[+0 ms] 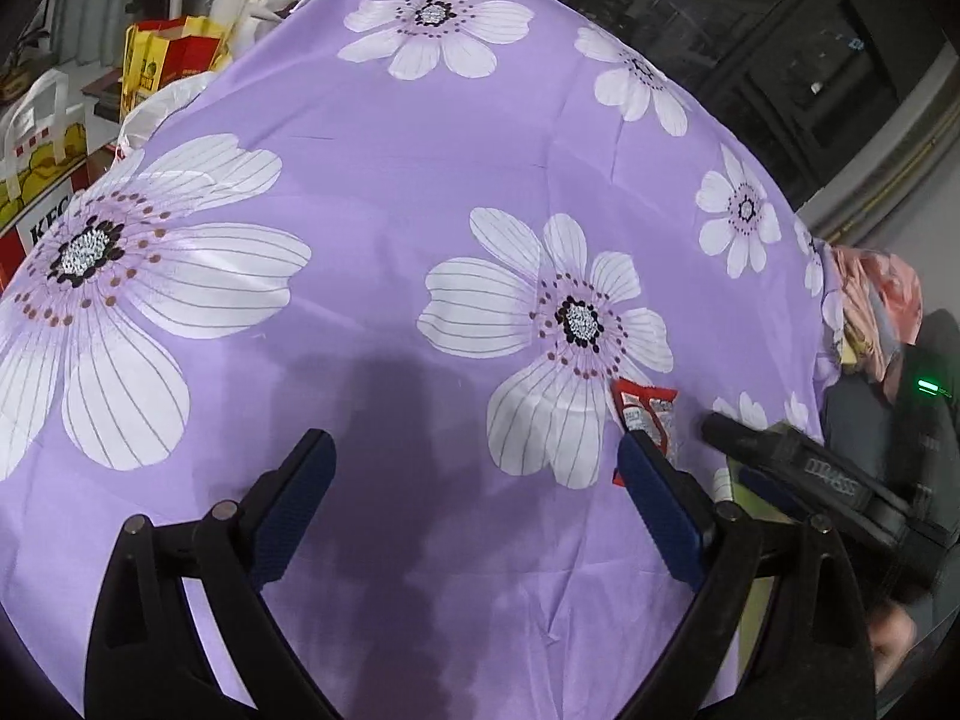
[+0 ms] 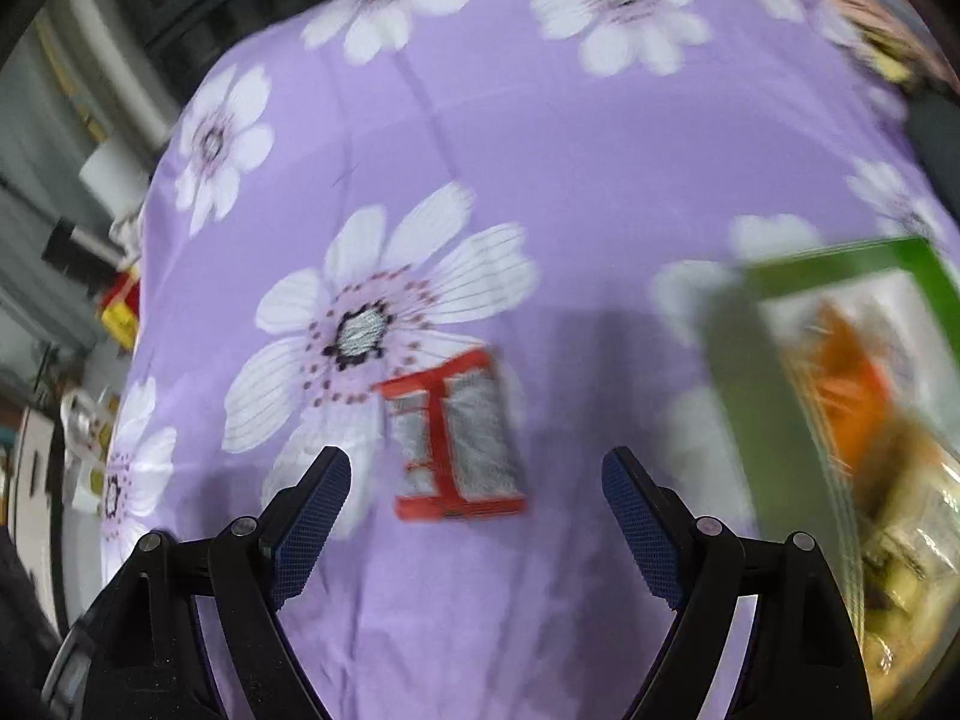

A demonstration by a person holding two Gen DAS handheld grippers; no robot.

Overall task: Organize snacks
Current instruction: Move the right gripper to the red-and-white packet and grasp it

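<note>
Snack packet (image 2: 456,438), red with silver panels, lies flat on the flowered cloth (image 2: 540,180) just ahead of our right gripper (image 2: 477,474), between wide, empty jaws, lined up for a pinch; left gripper (image 1: 474,468) also gapes, empty.

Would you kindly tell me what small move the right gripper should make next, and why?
Probably lower the right gripper over the small red-and-silver snack packet: it lies flat on the purple flowered cloth, just ahead between open, empty jaws.
</note>
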